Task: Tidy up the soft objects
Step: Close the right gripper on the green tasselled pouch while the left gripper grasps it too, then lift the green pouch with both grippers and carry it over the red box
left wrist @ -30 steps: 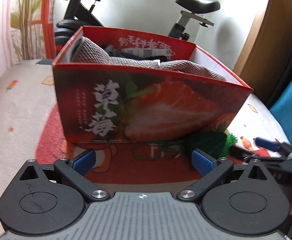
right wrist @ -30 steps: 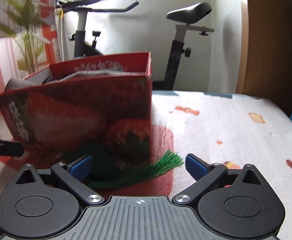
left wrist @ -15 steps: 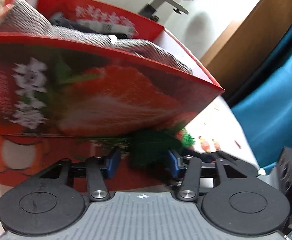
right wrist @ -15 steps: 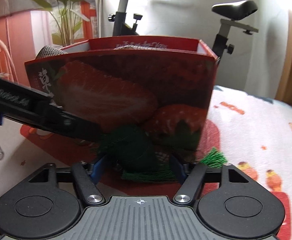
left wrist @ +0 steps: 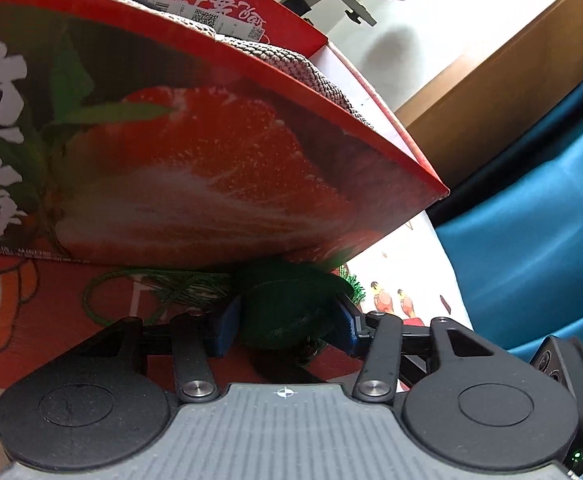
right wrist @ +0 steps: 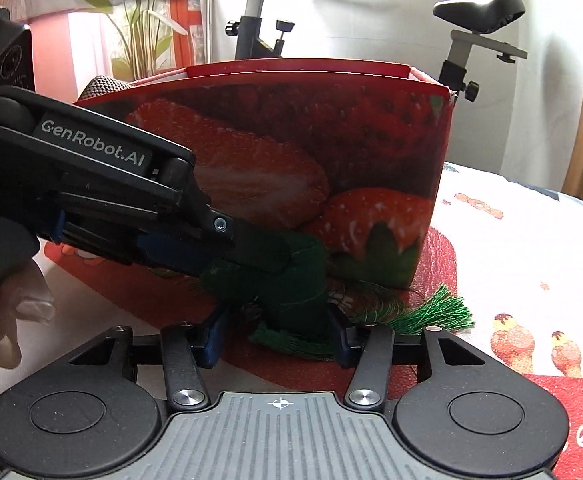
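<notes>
Green tasselled pouch lies low on the patterned bed cover, directly ahead of both claws and pressed up against the foot of the strawberry box. The left claw has it squarely between its blue pads, which have just been closing and now appear to press on either flank of the soft body. The right claw comes at the same pouch from nearer its tasselled side; its jaws have just been closing too, with the pouch between them, and the pads seem to be touching the fabric, though the left pad's contact is hard to make out. In the right wrist view the left claw reaches in from the left, its fingers laid over the top of the pouch. The pouch's long axis, from its loop cord to the green fringe, runs across both claws, parallel to the box wall. Neither hand is clearly nearer; both are on it. The box, already holding grey knitted fabric, stands just behind and above, so I judge the coming move to be up and over that near wall.
</notes>
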Tool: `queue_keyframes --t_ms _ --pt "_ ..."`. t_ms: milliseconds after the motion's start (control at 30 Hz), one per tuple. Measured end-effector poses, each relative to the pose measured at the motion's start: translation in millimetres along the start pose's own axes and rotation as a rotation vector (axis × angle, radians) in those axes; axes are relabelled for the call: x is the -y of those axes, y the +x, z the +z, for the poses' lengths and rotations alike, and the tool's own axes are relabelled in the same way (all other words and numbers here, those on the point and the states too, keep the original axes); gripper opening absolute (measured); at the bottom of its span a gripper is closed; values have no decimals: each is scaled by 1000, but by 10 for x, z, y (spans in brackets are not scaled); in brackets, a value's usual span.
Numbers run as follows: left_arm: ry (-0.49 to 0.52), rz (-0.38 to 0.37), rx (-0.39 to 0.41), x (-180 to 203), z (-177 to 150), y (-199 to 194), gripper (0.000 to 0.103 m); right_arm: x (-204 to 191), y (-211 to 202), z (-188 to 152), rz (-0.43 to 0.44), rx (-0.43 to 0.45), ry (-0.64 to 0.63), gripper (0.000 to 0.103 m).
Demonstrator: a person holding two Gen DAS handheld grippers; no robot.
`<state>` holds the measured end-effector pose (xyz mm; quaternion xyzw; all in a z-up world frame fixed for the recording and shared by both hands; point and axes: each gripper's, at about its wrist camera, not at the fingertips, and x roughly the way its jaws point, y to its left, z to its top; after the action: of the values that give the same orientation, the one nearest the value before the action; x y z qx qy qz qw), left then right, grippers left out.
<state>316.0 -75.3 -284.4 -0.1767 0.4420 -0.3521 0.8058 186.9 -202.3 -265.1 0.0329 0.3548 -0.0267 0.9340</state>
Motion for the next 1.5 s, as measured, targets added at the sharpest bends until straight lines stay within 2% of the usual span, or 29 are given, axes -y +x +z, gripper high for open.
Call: queue_keyframes --t_ms 233,467,700,833,1000,1167,1267,1400,1500 --pt "43 9 10 109 -1 -121 50 2 -79 37 8 13 3 46" --pt "112 -43 74 373 146 -508 49 -72 -457 329 0 96 -45 46" --pt "188 -74 203 730 448 -1003 49 -136 -855 862 19 204 -110 46" --pt "246 -68 262 939 741 -1219 49 -162 -983 1292 46 251 -130 46" --pt "268 -69 336 1085 1128 -1462 49 -165 -1051 1867 67 311 -188 46" --pt "303 -55 391 1232 1519 -1438 49 -160 -963 2321 28 343 -288 47" --pt "299 -40 393 1234 1677 -1281 49 -90 -801 2446 27 329 -286 47" --pt "271 -20 341 1116 1784 -964 49 81 -451 2425 33 270 -251 46" --pt "272 9 269 1015 1840 -659 49 207 -160 2334 34 192 -247 46"
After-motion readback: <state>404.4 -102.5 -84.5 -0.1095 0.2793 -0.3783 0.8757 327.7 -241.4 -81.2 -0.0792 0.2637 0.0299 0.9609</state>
